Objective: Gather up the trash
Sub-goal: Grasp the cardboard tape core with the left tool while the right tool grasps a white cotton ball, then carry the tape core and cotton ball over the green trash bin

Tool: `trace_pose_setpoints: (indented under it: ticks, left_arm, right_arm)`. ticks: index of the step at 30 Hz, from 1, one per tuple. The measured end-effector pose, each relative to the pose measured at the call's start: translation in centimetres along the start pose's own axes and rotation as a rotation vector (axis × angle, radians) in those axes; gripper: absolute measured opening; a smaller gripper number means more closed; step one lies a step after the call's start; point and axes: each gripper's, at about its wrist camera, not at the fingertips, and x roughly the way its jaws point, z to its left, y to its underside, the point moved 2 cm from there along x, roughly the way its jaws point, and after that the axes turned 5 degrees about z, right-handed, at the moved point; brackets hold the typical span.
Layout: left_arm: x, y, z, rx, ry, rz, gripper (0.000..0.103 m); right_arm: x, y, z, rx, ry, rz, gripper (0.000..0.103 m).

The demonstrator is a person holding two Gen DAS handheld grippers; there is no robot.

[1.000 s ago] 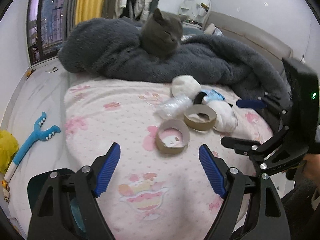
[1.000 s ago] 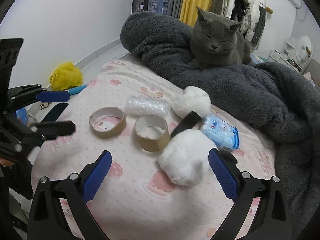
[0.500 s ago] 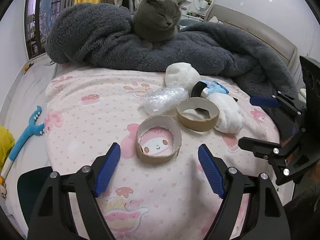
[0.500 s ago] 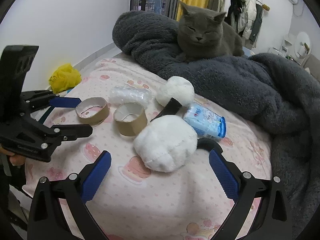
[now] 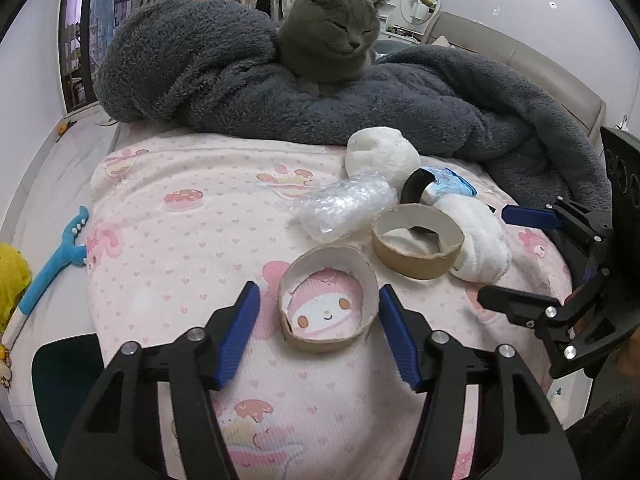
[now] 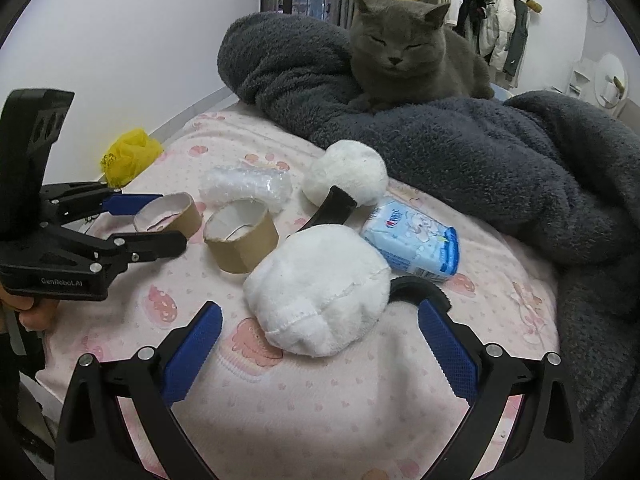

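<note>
On the pink bed sheet (image 5: 180, 248) lie two cardboard tape rings, a crumpled clear plastic wrap (image 5: 344, 208), a blue tissue pack (image 6: 412, 240) and a white earmuff headset with two fluffy pads. My left gripper (image 5: 320, 320) is open, its blue fingers on either side of the near cardboard ring (image 5: 328, 312); it also shows in the right wrist view (image 6: 144, 220). The second ring (image 5: 416, 244) lies just beyond. My right gripper (image 6: 316, 344) is open around the near white pad (image 6: 320, 292); it also shows in the left wrist view (image 5: 516, 256).
A grey cat (image 5: 332, 48) lies on a dark grey fleece blanket (image 5: 400, 112) behind the trash. A yellow bag (image 6: 128, 156) and a blue toy (image 5: 52, 264) lie on the floor to the left of the bed.
Both grippers moved forward and down toward the bed. My left fingers now flank the near cardboard ring, and have narrowed. My right fingers now flank the near white pad.
</note>
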Motion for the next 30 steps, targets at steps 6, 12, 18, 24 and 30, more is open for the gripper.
trace_pose_setpoints:
  ticks: [6,12,18,24,30]
  left_arm:
    - [-0.1,0.0,0.4,-0.001,-0.002,-0.011,0.047]
    - [-1.3,0.0,0.6,0.010,0.025,-0.050,0.046]
    - [-2.4,-0.2,1.3,0.004,0.024,-0.069,0.047]
    - [-2.8,-0.3,2.8,-0.038,0.020,-0.073,0.047]
    - [-3.7,-0.4,3.2,-0.037,0.016,-0.089,0.047]
  right_arm:
    - [0.5,-0.1,-0.3,0.020,0.009,-0.005,0.099]
    - [1.0,-0.8,-0.4,0.040,0.011,-0.007,0.099]
    - [1.9,-1.3,-0.8,0.066,0.050,0.030,0.064]
    - [0.7,-2.4,-1.2,0.095,0.114,0.035,0.060]
    - [-1.4,-3.6,-1.7,0.179,0.038,-0.005,0.060]
